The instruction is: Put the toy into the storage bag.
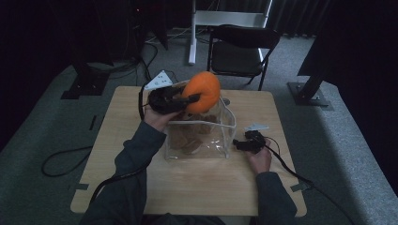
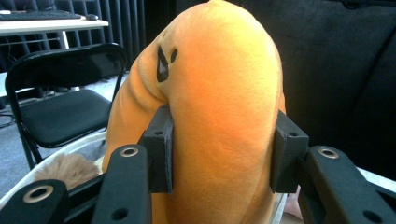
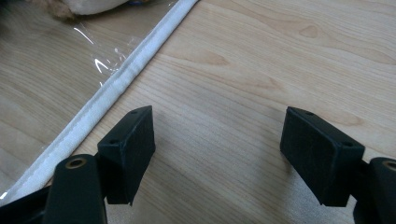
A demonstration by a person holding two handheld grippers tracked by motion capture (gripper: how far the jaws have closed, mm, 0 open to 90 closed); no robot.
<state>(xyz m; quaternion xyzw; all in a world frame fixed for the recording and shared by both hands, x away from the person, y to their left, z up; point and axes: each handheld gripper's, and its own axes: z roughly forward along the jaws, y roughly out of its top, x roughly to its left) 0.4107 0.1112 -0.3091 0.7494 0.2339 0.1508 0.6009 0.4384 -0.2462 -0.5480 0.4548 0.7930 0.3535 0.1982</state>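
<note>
Pinching the orange plush pumpkin (image 2: 219, 116), the left gripper (image 1: 185, 100) should lower it squarely into the clear bag (image 1: 227, 126) while the right gripper (image 3: 217, 154), jaws spread and empty, steadies the bag's white-trimmed edge.

Dark grey-green sleeves (image 1: 136, 154), black cables (image 1: 291, 171)
</note>
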